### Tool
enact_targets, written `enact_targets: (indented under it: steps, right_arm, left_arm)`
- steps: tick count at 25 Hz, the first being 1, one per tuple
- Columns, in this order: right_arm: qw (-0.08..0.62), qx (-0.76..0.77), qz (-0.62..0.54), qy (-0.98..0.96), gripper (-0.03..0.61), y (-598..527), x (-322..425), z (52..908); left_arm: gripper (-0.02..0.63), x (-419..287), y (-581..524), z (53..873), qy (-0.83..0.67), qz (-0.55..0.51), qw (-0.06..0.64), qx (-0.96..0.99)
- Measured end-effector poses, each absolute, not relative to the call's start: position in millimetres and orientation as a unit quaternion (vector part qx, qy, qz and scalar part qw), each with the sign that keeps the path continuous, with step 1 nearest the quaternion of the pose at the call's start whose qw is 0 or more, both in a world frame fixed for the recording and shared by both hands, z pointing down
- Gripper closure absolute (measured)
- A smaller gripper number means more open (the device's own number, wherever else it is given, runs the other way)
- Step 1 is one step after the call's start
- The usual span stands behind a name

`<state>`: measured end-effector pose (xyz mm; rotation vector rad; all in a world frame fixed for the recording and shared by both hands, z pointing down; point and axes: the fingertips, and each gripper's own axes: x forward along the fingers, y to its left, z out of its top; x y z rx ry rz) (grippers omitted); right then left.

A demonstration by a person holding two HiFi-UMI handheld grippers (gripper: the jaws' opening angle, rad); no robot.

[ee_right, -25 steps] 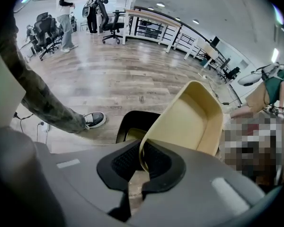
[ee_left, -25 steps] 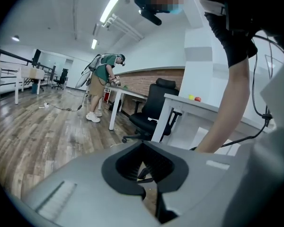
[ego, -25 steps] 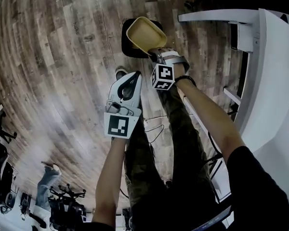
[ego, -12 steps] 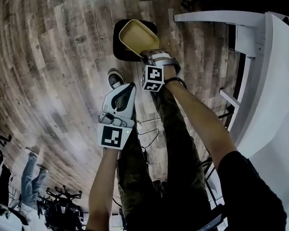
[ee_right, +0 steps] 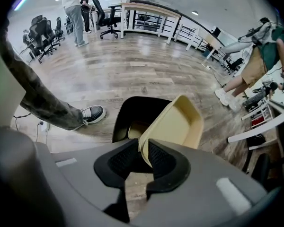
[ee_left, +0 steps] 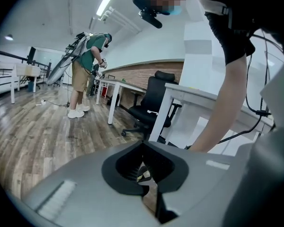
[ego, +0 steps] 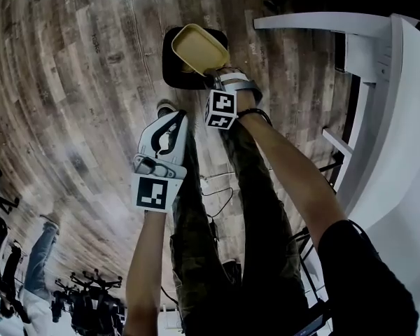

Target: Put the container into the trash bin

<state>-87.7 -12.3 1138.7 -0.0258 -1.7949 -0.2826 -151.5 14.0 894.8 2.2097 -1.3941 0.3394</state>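
R gripper [ee_right: 143, 145] points steeply down over black, round-cornered plastic trash bin [ee_right: 132, 105] on wood-plank floor [ego: 77, 82]. Pale yellow, shallow, plastic-looking container [ee_right: 177, 122] sits tilted on edge with its rim betw. the jaws and its body right above the bin mouth, prob. so it drops straight in. Jaws opening; rim leans on one pad, other pad looks clear, so grip appears let go. Something pale lies inside bin. L gripper [ego: 175, 117] hangs by person's leg, jaws together, empty, not needed here. Judgement: release step, task nearly done.
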Motion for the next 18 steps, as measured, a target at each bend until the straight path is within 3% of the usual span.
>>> enact_targets:
  steps: [18]
  right_arm:
    - [0.614,-0.018,-0.110,-0.781,0.503,-5.5,-80.3,1141.8]
  left_arm:
    - [0.618,-136.2,13.4,904.6,-0.496,0.122,0.272,0.816]
